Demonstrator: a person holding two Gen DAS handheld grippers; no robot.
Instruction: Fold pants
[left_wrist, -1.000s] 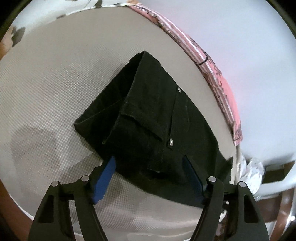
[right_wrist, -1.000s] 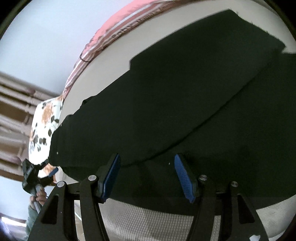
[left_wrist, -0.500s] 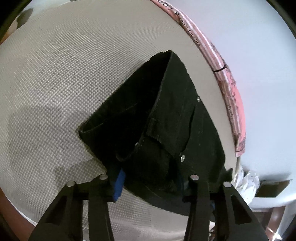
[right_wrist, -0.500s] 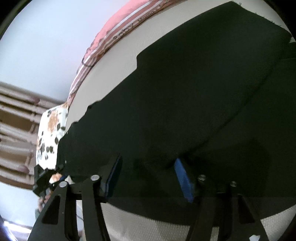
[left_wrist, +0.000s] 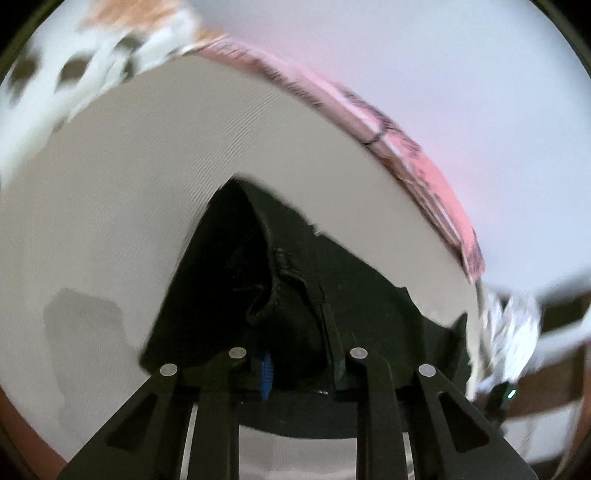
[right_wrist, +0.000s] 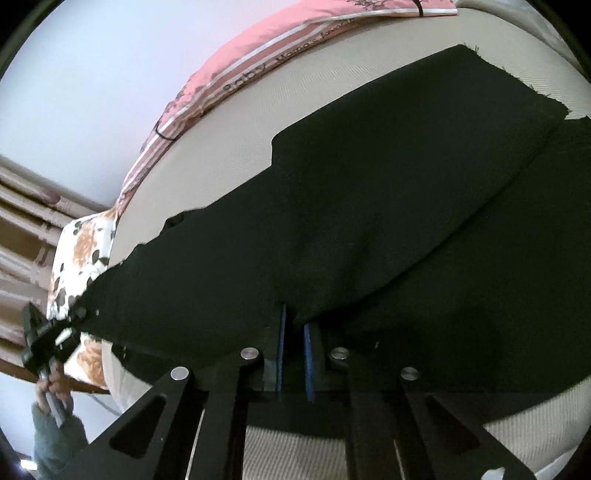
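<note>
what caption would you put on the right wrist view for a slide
Right hand-held gripper pinching a fold of black pants spread on a beige mattress.

left wrist: close, angled down | right wrist: close, angled down | shared: pants (left_wrist: 295, 295), mattress (right_wrist: 229, 147)

My left gripper (left_wrist: 295, 363), wide apart a second ago with the black pants (left_wrist: 295, 295) lying flat between its pads, is now closing on the waistband end, and the cloth bunches up between them; that end, which lay spread on the beige mattress (left_wrist: 147, 184), now peaks up off it; this view blurs and the spotted pillow (left_wrist: 92, 48) comes in at the top; my right gripper (right_wrist: 293, 328), open before, now pinches a fold of the pants (right_wrist: 369, 221) between its blue pads (right_wrist: 282, 332).
</note>
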